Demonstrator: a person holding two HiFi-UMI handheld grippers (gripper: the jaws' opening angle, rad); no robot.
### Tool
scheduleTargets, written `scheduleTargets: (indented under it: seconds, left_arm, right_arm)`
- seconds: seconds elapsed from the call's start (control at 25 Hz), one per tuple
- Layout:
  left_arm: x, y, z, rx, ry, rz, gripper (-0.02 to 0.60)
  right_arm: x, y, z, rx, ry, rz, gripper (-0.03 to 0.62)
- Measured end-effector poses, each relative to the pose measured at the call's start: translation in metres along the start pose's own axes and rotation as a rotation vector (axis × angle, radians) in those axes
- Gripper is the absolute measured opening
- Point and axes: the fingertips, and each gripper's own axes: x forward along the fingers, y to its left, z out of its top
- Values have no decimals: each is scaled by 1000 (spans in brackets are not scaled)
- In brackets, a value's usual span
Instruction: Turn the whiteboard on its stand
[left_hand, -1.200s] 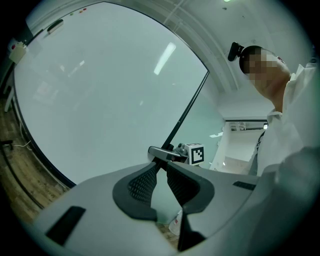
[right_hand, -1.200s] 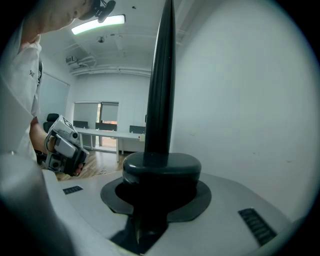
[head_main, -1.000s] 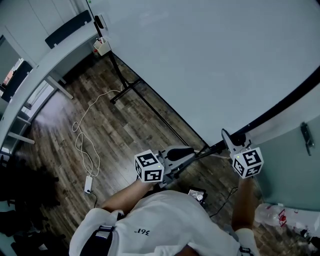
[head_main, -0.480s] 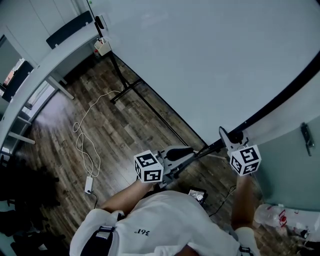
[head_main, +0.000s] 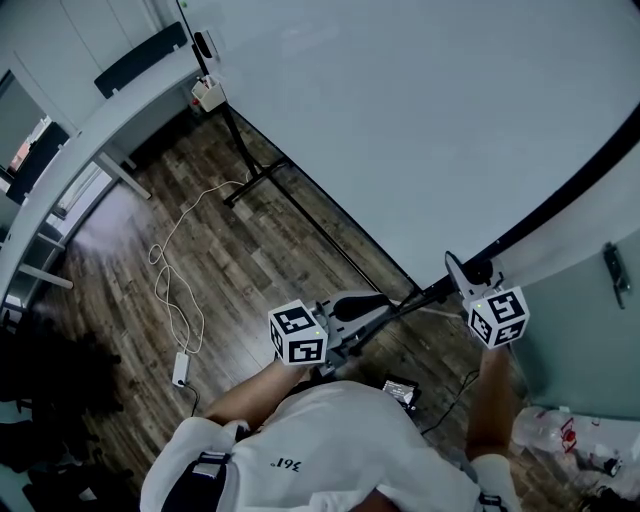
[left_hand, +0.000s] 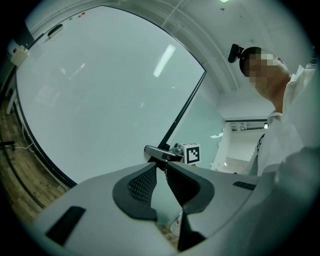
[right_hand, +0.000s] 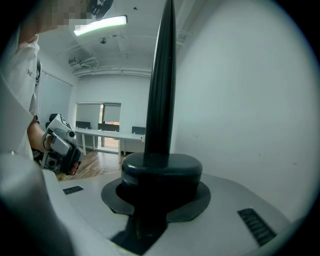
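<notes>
Two claws noted: right claw (right_hand: 161, 167) clamped on the black frame edge (right_hand: 163, 75) of the whiteboard (head_main: 420, 120), which rises straight ahead of it. The left claw (left_hand: 162, 167) stands narrow and empty, with the board face ahead of its tips.

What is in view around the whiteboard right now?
Whiteboard: one, white with black frame, tilted, upper right.
Stand: one, black, on the wood floor under the board.
Cable: one, white, looped on the floor, left.
Desk: one, white, upper left.
Box: one, pale, at the board's far corner.
Bottle: one, clear, lower right.
Handle: one, dark, on the pale panel at right.
Shirt: one, white, bottom centre.
Left tool: one, grey, short of the board, jaws slightly apart, empty.
Right tool: one, grey, clamped on the whiteboard's frame.
</notes>
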Motion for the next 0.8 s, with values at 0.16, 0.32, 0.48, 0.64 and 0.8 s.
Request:
scheduleTargets:
  seconds: [0.16, 0.32, 0.48, 0.64, 0.8]
  left_arm:
    - [-2, 0, 3, 6, -9, 2, 54]
    - [-6, -1, 4, 7, -15, 7, 54]
    - [-8, -1, 3, 6, -20, 14, 54]
    - [-11, -2, 4, 5, -21, 18, 53]
    - [-10, -5, 2, 4, -17, 12, 54]
  right_arm:
    - [-6, -3, -3, -2, 1, 4, 133]
    - [-9, -4, -5, 1, 3, 5, 133]
    - [-14, -5, -8, 3, 4, 1, 133]
    - [-24, -7, -11, 6, 6, -2, 133]
    - [-38, -10, -17, 12, 8, -4, 135]
